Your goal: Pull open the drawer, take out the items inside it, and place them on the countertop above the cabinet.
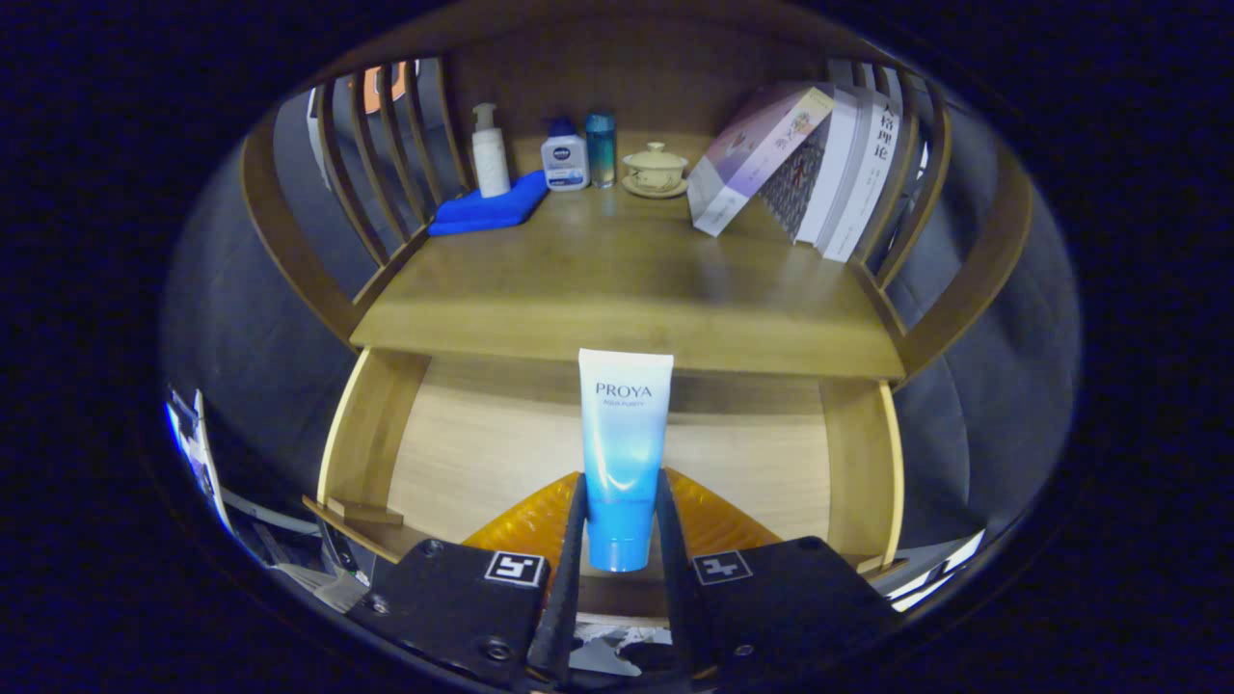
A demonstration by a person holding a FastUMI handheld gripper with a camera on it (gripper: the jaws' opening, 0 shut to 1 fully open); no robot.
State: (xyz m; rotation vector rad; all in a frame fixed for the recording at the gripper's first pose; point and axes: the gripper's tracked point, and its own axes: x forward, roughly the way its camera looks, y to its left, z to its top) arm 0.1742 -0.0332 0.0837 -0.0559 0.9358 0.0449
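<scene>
1. Gripper view gives me the wooden cabinet [289, 231] first, with curved slatted side rails rising on both sides of its countertop [617, 289].
2. Below the countertop's front edge the drawer [366, 424] stands pulled open, and I see its pale wood floor and both side walls.
3. An orange ribbed tray or dish [525, 520] lies in the drawer near its front, partly hidden behind the fingers; I cannot tell exactly what it is.
4. Several books [771, 159] lean together at the back right of the countertop, tilted against the right rail.
5. My gripper [622, 525] is clamped on a tube [625, 434] of white fading to blue, both fingers pressing its lower sides. The tube stands upright between them, cap end down, over the open drawer and just in front of the countertop's edge.
6. A folded blue cloth [487, 210] lies at the back left of the countertop.
7. A white pump bottle [490, 154] stands at the cloth's far end.
8. Just beside it stand a small white bottle with a blue cap [565, 156] and a slim blue bottle [601, 146].
9. A small lidded cup on a saucer [655, 169] sits between those bottles and the books.
</scene>
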